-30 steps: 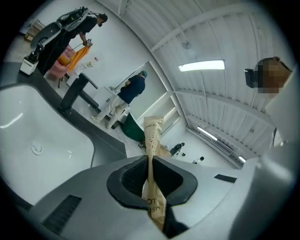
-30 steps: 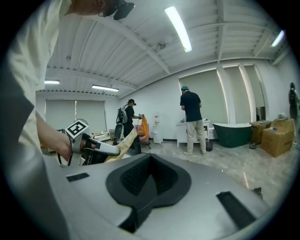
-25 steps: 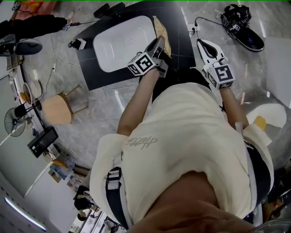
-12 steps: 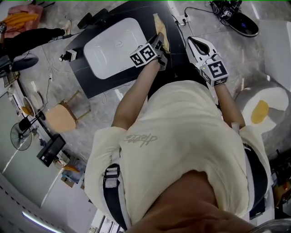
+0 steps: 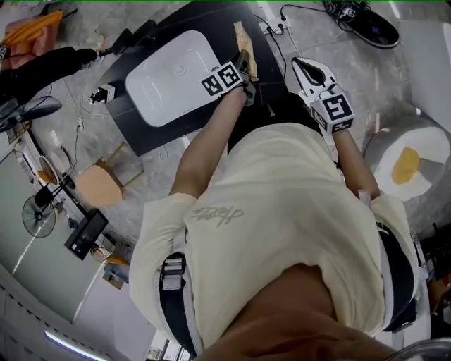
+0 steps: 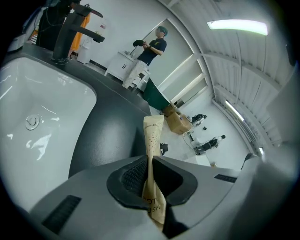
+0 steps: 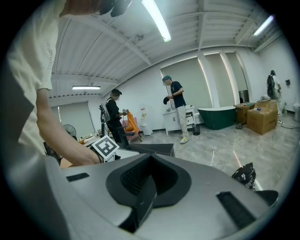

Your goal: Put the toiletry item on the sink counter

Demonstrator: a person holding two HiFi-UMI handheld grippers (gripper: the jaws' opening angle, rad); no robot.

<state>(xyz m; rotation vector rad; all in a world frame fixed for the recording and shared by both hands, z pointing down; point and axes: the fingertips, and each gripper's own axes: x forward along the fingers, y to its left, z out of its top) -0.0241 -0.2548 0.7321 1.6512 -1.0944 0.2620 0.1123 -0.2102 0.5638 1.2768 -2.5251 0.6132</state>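
Note:
The toiletry item is a slim tan paper packet [image 6: 153, 136]. My left gripper [image 6: 150, 165] is shut on it, and the packet's upper end sticks out past the jaws. In the head view the left gripper [image 5: 244, 62] holds the packet [image 5: 246, 44] over the black sink counter [image 5: 141, 130], just right of the white basin [image 5: 165, 77]. The left gripper view shows the basin [image 6: 42, 117] and a black faucet [image 6: 70, 30] to the left. My right gripper [image 5: 301, 65] hangs off to the right of the counter over the floor, shut [image 7: 148, 182] and empty.
A wooden stool [image 5: 95, 185], a fan [image 5: 34, 213] and cables lie left of the counter. A round white table [image 5: 405, 166] stands at the right, a black bag [image 5: 366, 17] beyond it. Two people [image 7: 176, 105] stand far off near a green tub [image 7: 216, 115].
The head camera has shifted, so the counter sits lower left in the frame. The left gripper with the packet has moved a little further over the counter's right end. The right gripper stays alongside.

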